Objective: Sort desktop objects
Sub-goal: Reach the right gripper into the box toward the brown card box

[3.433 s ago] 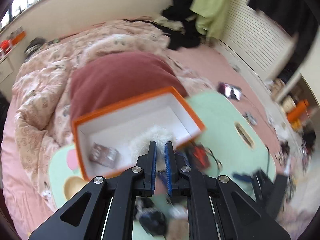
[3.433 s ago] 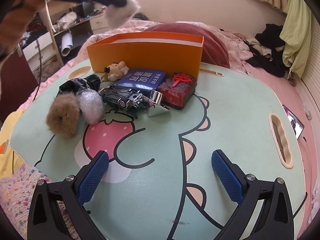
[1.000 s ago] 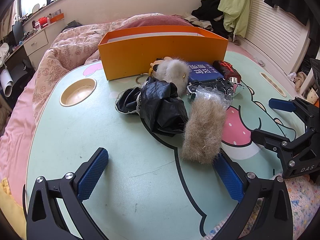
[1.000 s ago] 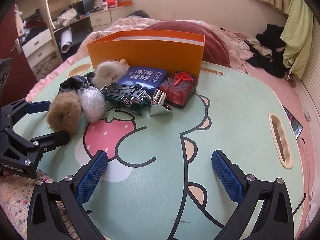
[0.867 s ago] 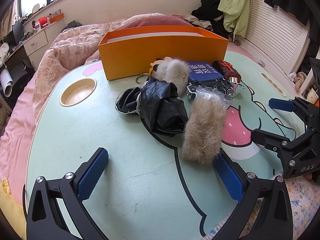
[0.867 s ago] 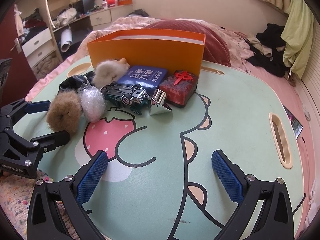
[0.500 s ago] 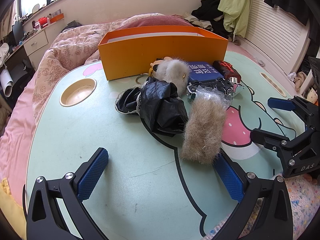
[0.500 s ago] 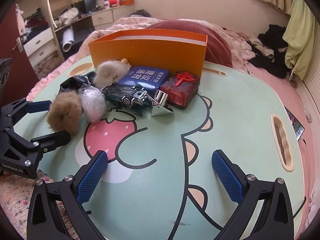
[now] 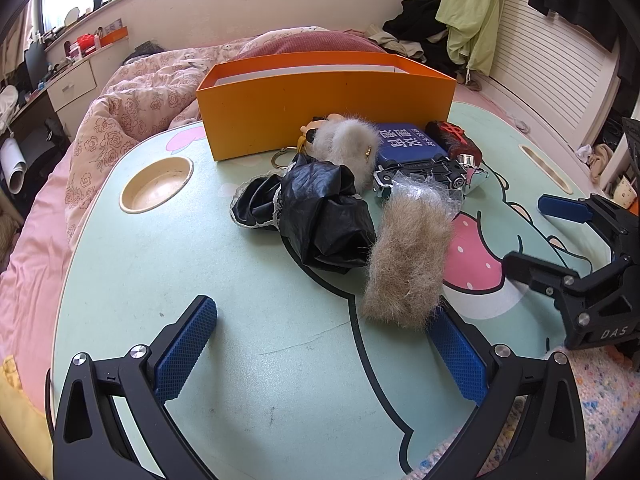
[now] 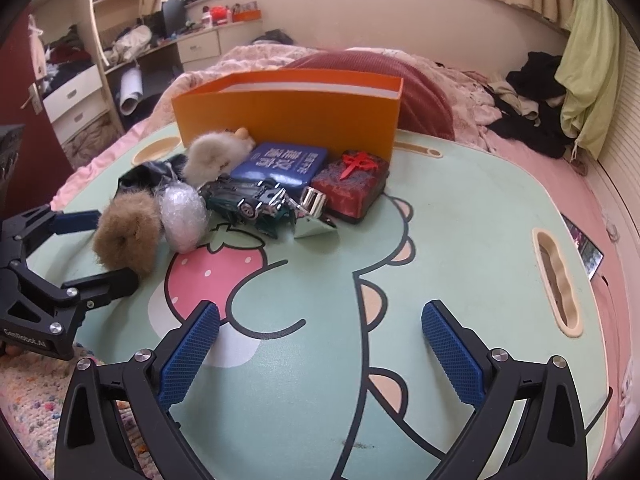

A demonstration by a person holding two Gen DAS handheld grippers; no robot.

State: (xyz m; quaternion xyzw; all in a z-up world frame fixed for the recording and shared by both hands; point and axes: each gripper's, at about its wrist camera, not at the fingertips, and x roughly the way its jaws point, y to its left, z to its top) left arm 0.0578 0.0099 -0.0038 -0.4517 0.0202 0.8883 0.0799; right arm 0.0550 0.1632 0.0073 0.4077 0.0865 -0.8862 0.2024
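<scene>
Both the left gripper [image 9: 320, 344] and right gripper [image 10: 320, 340] stay wide open and empty before the rectangular orange cardboard box [image 9: 320, 108], the right one now slightly nearer.

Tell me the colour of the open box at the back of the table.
The box is orange outside, white inside; the left wrist view shows it best.

The bare green tabletop [image 10: 460, 240] fills the lower and right parts of the right wrist frame, open to any approach. In the left wrist frame, free surface lies at lower left. A tight cluster blocks the centre: brown fur piece [image 9: 408, 256], black bag [image 9: 324, 216], toy car [image 10: 250, 200], backed by the orange box [image 9: 328, 108] wall.
</scene>
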